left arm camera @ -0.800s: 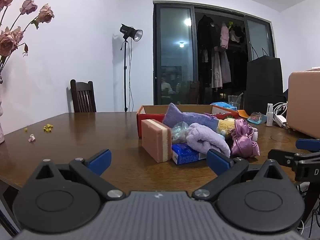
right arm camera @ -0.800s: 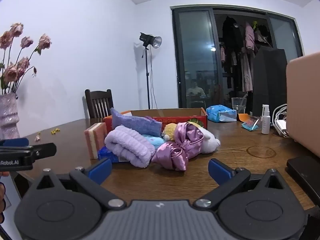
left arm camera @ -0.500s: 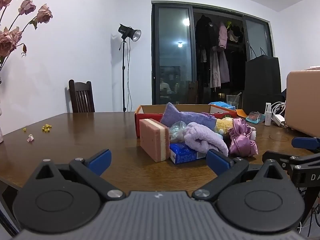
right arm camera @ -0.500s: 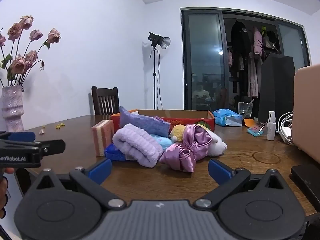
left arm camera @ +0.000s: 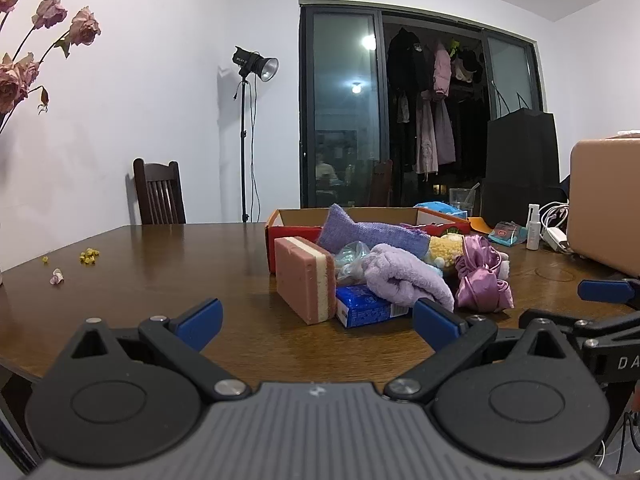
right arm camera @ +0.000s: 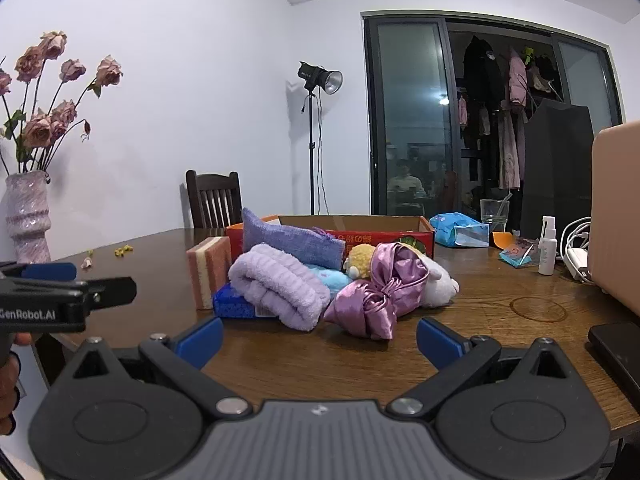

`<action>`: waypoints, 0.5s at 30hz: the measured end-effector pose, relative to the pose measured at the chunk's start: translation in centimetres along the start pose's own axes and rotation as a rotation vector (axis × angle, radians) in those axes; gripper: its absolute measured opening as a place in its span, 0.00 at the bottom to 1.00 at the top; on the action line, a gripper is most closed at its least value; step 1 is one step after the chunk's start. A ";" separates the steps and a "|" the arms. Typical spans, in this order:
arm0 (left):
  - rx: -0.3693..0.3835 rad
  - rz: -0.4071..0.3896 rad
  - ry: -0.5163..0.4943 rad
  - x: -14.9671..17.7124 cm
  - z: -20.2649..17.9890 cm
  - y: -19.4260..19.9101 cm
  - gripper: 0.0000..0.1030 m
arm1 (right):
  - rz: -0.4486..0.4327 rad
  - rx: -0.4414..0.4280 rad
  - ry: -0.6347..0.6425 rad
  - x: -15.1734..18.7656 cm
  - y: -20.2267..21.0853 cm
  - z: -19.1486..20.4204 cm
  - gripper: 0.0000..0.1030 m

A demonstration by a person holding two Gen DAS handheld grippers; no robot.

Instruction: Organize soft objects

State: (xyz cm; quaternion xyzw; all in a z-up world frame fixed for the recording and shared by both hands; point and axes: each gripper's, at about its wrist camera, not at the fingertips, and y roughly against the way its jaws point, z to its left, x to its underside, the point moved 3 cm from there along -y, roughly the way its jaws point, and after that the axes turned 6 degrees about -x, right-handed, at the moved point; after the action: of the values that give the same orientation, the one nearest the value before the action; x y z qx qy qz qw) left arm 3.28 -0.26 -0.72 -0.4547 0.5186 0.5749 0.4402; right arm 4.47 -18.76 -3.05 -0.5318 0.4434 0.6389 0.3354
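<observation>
Though heaped, two purple towels.

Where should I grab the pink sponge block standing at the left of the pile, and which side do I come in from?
Take the pink sponge block across its two broad faces near the top edge. It stands upright on the table, its left and near sides free; the blue packet presses against its right. The left claw, open, could probably descend from above and spare the pile.

Both tools, left and right, have drawn back from the pile.
</observation>
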 end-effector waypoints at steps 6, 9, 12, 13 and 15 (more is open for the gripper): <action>0.011 -0.007 -0.006 -0.1 -0.1 0.3 1.00 | 0.001 0.002 -0.001 0.1 -0.1 0.0 1.00; 0.011 -0.011 -0.007 -0.1 -0.1 0.4 1.00 | 0.001 0.002 -0.002 0.1 -0.1 -0.1 1.00; 0.010 -0.010 -0.006 -0.1 -0.1 0.4 1.00 | 0.002 -0.001 0.004 0.1 -0.1 0.0 1.00; 0.009 -0.009 -0.006 -0.1 -0.1 0.4 1.00 | 0.001 0.000 0.005 0.1 -0.1 0.0 1.00; 0.008 -0.007 -0.004 -0.2 -0.1 0.4 1.00 | 0.001 0.002 0.004 0.1 0.0 0.0 1.00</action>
State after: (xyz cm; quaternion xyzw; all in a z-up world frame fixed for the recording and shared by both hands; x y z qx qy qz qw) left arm 2.88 -0.36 -0.47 -0.4537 0.5184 0.5723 0.4449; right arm 4.50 -18.77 -3.12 -0.5323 0.4451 0.6377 0.3347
